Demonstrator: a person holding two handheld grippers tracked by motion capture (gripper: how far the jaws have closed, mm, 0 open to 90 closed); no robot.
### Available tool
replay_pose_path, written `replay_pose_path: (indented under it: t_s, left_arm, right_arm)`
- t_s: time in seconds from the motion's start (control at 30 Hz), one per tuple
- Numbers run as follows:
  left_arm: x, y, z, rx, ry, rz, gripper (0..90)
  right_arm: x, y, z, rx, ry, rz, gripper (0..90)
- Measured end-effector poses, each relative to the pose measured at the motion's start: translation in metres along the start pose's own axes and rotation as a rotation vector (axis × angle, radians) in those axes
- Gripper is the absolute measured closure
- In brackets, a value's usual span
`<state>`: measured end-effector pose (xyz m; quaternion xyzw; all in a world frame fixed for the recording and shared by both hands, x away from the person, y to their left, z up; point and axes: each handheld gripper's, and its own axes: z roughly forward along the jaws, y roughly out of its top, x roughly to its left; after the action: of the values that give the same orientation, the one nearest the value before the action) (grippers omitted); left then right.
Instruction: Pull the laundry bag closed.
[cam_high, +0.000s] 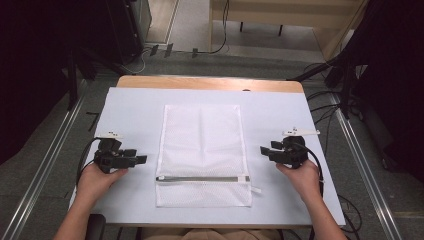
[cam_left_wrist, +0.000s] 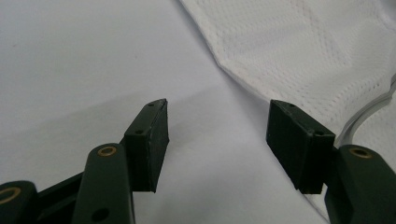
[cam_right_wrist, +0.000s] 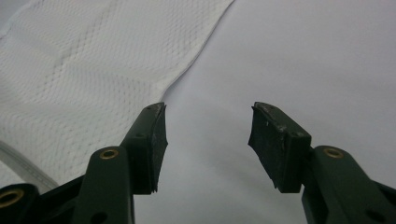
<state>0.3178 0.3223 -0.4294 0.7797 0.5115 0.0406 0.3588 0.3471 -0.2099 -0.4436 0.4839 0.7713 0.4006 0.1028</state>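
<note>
Centre frame in the high view, a flat white mesh laundry bag (cam_high: 202, 150) lies on the table (cam_high: 130, 105), zipper (cam_high: 197, 178) shut, apparently empty. Left gripper (cam_high: 140, 160) and right gripper (cam_high: 264, 150) flank it, jaws wide, holding nothing. Each should probably pinch its nearest bag edge squarely.

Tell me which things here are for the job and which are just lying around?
For the job:
- white mesh bag with its zipper, flat on the white sheet
- left hand-held gripper, open, beside the bag
- right hand-held gripper, open, beside the bag

Just lying about:
- cables on the floor
- wooden furniture behind the table
</note>
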Motion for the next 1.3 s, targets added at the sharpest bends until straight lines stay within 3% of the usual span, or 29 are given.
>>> replay_pose_path:
  t_s: [0.07,0.23,0.4,0.67,1.3]
  left_arm:
    - [-0.002,0.002,-0.001,-0.009,-0.015,0.0,39.4]
    - [-0.007,0.0,-0.001,0.003,-0.024,0.025,39.6]
    - [-0.01,-0.002,-0.005,-0.003,-0.032,0.032,43.9]
    - [-0.012,-0.003,-0.006,-0.002,-0.038,0.034,42.9]
    - [-0.01,-0.004,-0.003,-0.017,-0.024,0.05,40.5]
  right_arm:
    - [0.001,-0.001,0.0,0.015,0.007,0.009,48.1]
    - [0.01,0.0,0.0,0.027,0.039,-0.019,49.5]
    - [0.017,0.002,-0.001,0.031,0.033,-0.033,50.7]
    - [0.029,0.003,-0.002,0.039,0.059,-0.058,52.0]
    - [0.03,0.003,0.003,0.038,0.089,-0.068,52.5]
